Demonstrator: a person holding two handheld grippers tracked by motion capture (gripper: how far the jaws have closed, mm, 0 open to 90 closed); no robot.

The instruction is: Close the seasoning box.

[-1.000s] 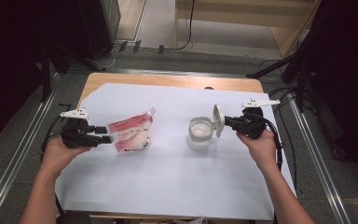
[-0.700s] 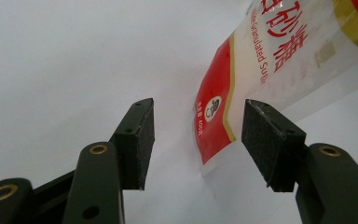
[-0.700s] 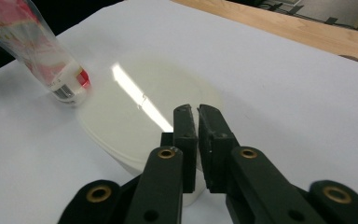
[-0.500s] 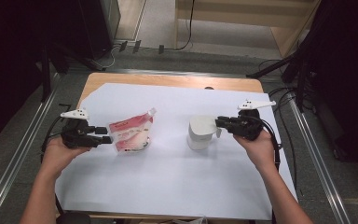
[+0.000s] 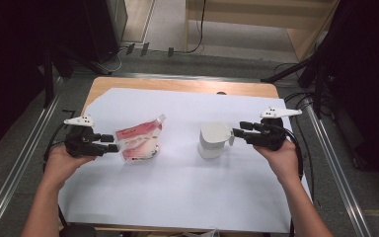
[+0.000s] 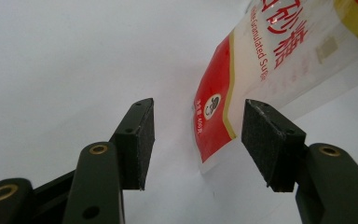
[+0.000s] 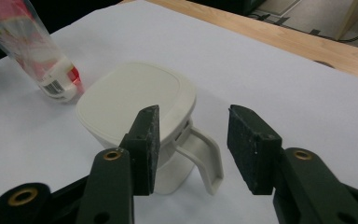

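The right gripper [image 5: 237,133] has just been opening; its jaws stand apart by the handle of the lidded white jug [image 5: 214,139], gripping nothing. The left gripper [image 5: 112,143] is open, its jaws either side of the sugar pouch's [image 5: 138,142] edge on the desk [image 5: 187,197].

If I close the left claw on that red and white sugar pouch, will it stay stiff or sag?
The sugar pouch looks like thin glossy film, so it would probably buckle between the pads and may slip. In the high view it leans rather than stands square, so a push could topple it. The left claw stands open around its lower corner.
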